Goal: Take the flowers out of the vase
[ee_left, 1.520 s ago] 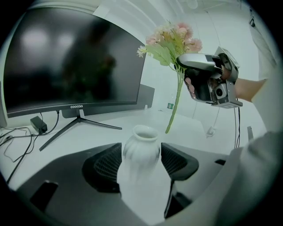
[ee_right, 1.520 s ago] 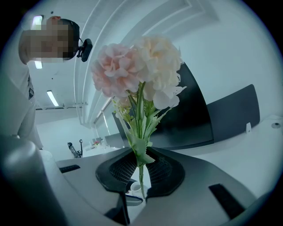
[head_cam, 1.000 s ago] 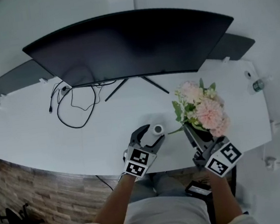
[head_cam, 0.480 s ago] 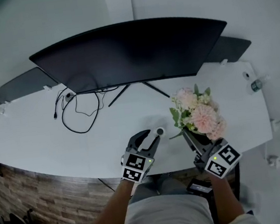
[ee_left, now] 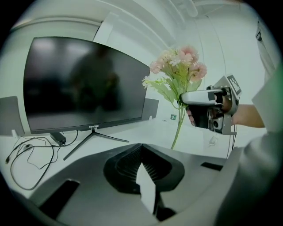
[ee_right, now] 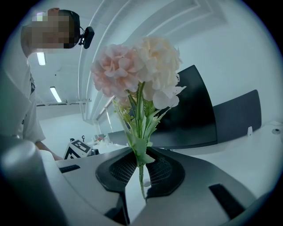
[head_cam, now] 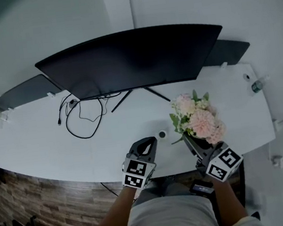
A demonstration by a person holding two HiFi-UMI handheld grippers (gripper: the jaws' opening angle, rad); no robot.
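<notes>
Left gripper (head_cam: 147, 144) is off the vase (head_cam: 161, 134) now. A second ago its jaws stood wide around that small white cylinder. Now they're pressed together with nothing between them, and the tool has pulled back, tips just short of the vase and not touching. The vase stands upright by itself on the desk (head_cam: 43, 142), between my two tools and in front of the monitor (head_cam: 129, 55) foot. Right gripper (head_cam: 190, 141) is unchanged: jaws part-closed, pinching the green stems of the flowers (head_cam: 198, 118) just below the leaves, blooms upright above it. In the left gripper view the stem ends hang free in the air above the desk. In the head view the bunch sits to the right of the vase, apart from it, so it's clear of the neck, not just raised inside it. My read: extraction is done, and the bracing tool lets go because it's no longer needed. All that's left, if anything, is parking the flowers somewhere on the desk. Risk is small, though thin stems in a narrow pinch could swivel if I tilt the right tool.
</notes>
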